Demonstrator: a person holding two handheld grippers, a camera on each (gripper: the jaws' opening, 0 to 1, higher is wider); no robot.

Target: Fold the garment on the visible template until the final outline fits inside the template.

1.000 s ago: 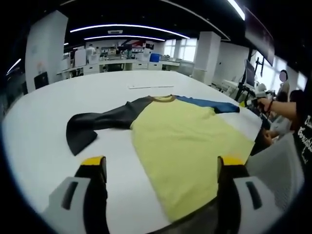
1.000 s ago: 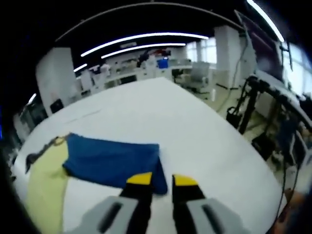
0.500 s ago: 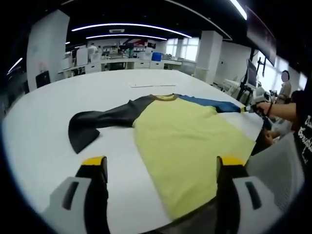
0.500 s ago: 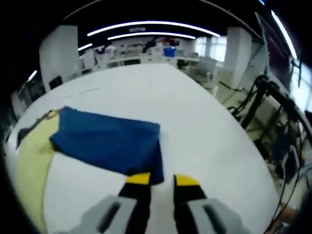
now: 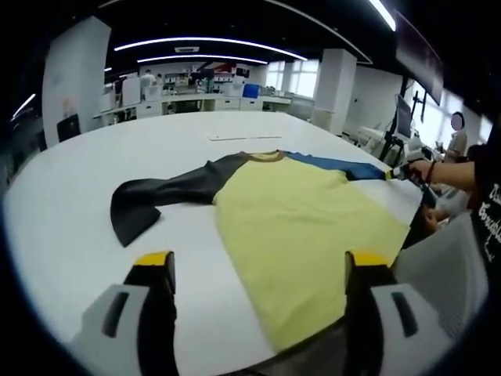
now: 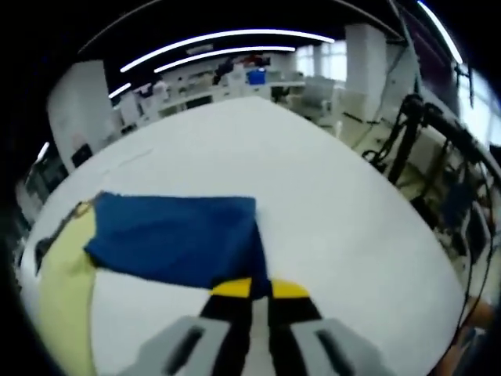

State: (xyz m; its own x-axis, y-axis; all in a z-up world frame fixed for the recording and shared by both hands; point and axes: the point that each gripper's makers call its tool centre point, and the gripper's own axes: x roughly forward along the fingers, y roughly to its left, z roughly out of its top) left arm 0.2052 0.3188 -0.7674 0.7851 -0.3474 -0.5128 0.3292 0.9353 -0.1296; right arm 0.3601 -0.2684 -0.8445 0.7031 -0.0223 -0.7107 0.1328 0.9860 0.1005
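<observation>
Right gripper [image 6: 261,289] now pinched nearly shut on the near corner of the blue sleeve [image 6: 176,239], yellow tips almost touching where half a second ago a clear gap stood between them. Read as the grasp just made, so the sleeve fold can probably begin. Just beyond the tips, sleeve lying flat on the white table [image 6: 337,211], running away leftward to the yellow body of the garment.

Left gripper [image 5: 258,270] wide open and empty, hovering at the near hem of the garment [image 5: 301,227], unchanged over the last second.

Left gripper view alone giving the whole shirt: yellow body between and beyond the jaws, black sleeve [image 5: 156,200] stretched off past the left jaw, far right the other tool at the blue cuff. No template outline made out with certainty. Right gripper view alone giving the pinch itself up close.
</observation>
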